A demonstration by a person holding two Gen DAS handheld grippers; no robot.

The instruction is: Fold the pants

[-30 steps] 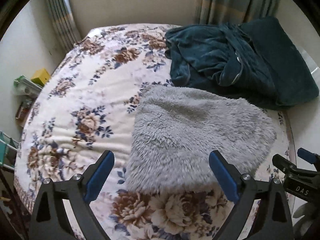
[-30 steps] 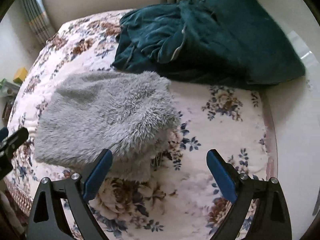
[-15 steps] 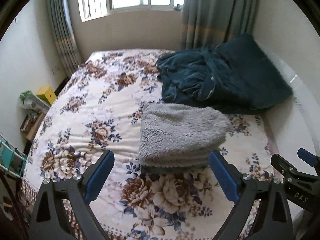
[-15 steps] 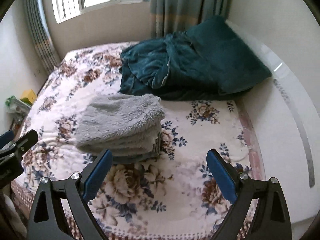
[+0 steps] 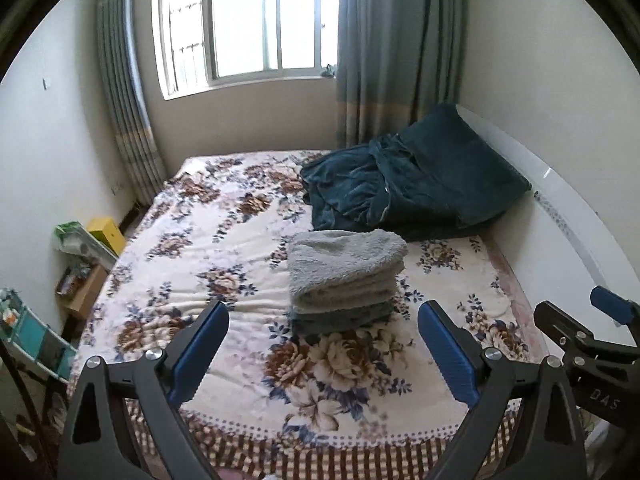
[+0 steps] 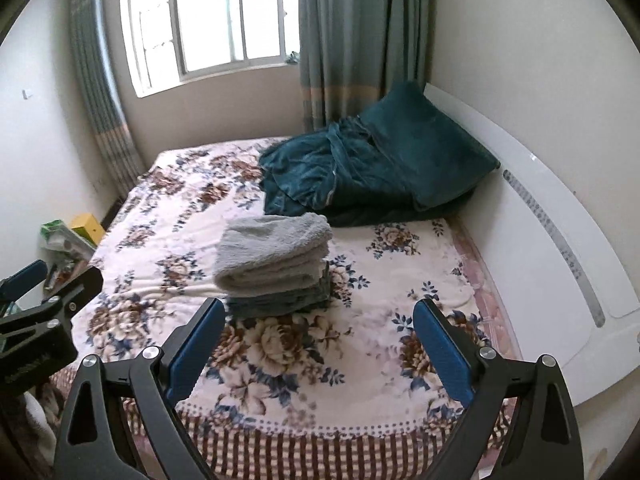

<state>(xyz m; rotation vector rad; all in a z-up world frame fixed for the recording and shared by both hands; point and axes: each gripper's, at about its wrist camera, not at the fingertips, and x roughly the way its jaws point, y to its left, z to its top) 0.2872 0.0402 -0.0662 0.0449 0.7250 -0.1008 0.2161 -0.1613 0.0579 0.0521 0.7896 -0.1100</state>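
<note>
On one bed (image 5: 200,248) lie one folded stack of grey pants (image 5: 344,280) and one heap of dark green bedding (image 5: 408,184), with one window (image 5: 248,20), two curtains (image 5: 400,48), one yellow box (image 5: 106,233) and two grippers (image 5: 320,352), both with fingers spread wide.

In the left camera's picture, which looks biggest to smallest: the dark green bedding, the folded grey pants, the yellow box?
1. dark green bedding
2. folded grey pants
3. yellow box

Nearness hardly matters; the gaps are plain.
</note>
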